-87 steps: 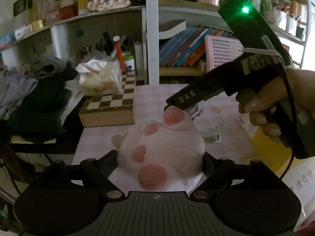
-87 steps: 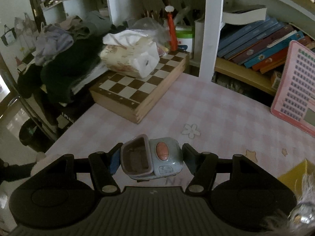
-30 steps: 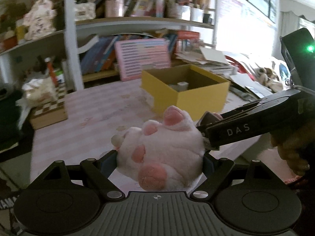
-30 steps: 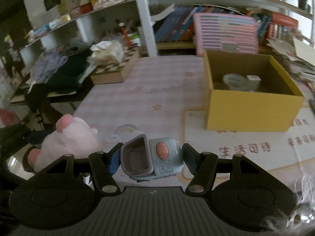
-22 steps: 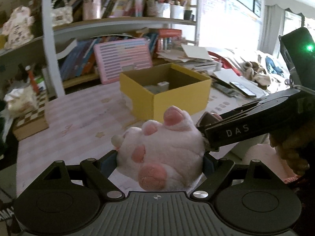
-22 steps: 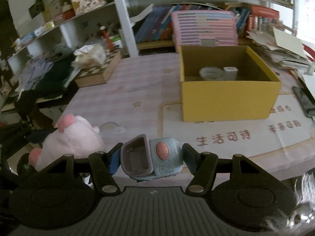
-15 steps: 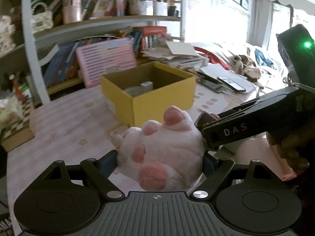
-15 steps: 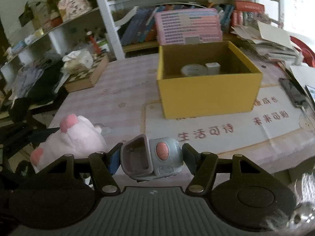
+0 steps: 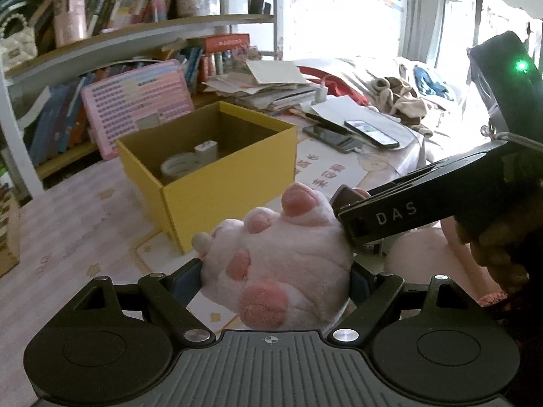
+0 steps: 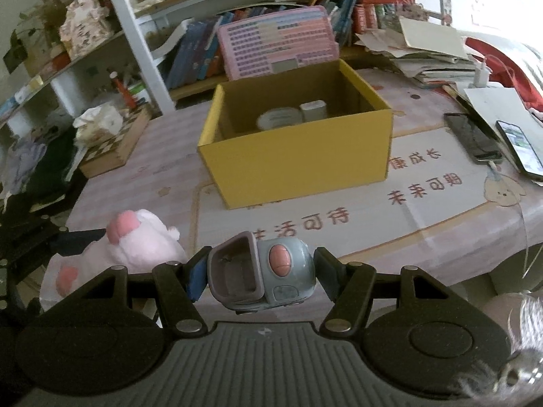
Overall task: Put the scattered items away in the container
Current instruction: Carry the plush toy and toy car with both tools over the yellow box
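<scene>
Since the earliest frames, where both views faced the chessboard box and the white shelf post, the scene has swung round: the yellow box (image 10: 295,156) now fills the middle of both views and looks closer than a second ago. The grips themselves are unchanged. The left claw (image 9: 275,271) is clamped on the pink plush paw (image 9: 278,261), toe pads up, held in the air off the counter's near edge. The right claw (image 10: 259,271) is clamped on the small grey-blue toy (image 10: 264,271) with its pink oval button, also short of the near edge; in the left wrist view this claw's black body (image 9: 424,203) reaches in from the right, touching the plush. The counter (image 10: 142,169) carries a pale pink checked cloth with a printed mat of Chinese characters. From left to right on it: a chessboard box (image 10: 115,149) with a tissue pack on top by the far left edge, the open yellow box at the centre holding a roll of tape (image 10: 278,118) and a small white block (image 10: 314,110), then two phones (image 10: 495,142) at the right edge. Behind stand white shelves with books, a pink chart board (image 10: 278,44) leaning just behind the box, and loose paper stacks at the far right corner.
</scene>
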Motion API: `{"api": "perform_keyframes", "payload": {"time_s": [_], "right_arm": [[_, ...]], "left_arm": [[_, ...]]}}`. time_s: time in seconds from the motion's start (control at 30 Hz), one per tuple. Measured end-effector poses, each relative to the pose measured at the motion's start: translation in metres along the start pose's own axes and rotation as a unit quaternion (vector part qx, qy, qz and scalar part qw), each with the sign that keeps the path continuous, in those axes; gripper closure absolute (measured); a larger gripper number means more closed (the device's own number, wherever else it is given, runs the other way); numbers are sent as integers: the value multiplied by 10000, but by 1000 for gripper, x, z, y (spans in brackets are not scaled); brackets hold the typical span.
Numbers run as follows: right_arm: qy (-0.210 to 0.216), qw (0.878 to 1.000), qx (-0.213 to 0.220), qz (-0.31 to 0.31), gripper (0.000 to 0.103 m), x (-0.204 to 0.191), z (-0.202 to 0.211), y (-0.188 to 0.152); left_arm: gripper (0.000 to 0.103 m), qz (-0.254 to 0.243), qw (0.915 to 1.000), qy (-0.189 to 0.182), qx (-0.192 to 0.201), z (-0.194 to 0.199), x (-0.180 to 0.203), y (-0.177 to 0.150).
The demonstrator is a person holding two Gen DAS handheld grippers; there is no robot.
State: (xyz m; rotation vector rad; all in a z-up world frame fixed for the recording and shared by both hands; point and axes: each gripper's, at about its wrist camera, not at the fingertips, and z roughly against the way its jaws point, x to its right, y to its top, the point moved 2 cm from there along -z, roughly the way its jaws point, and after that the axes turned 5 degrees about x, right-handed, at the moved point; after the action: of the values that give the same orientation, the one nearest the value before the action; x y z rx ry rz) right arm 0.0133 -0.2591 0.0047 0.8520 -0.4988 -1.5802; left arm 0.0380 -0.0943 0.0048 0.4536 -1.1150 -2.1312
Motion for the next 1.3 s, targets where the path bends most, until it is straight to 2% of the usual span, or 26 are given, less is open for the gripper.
{"api": "perform_keyframes", "payload": {"time_s": [0.2, 0.33, 0.53, 0.73, 1.03, 1.3], "right_arm": [[-70, 10000, -6, -14, 41, 27, -6, 14], [-28, 10000, 52, 50, 41, 43, -11, 31], [195, 9987, 379, 273, 41, 59, -20, 74], [440, 9948, 711, 574, 41, 69, -37, 121], [735, 9886, 825, 1025, 41, 74, -86, 174], [813, 9868, 419, 1333, 41, 71, -151, 189]], "left_arm": [[16, 16, 10000, -35, 45, -24, 9, 13], [16, 8, 9997, 7, 249, -37, 12, 26], [16, -105, 9974, 315, 635, -49, 10, 57], [16, -120, 9924, 868, 863, -63, 1, 87], [16, -11, 9829, 1692, 730, -104, -30, 108], [16, 0, 9795, 1975, 389, -149, -50, 121]]}}
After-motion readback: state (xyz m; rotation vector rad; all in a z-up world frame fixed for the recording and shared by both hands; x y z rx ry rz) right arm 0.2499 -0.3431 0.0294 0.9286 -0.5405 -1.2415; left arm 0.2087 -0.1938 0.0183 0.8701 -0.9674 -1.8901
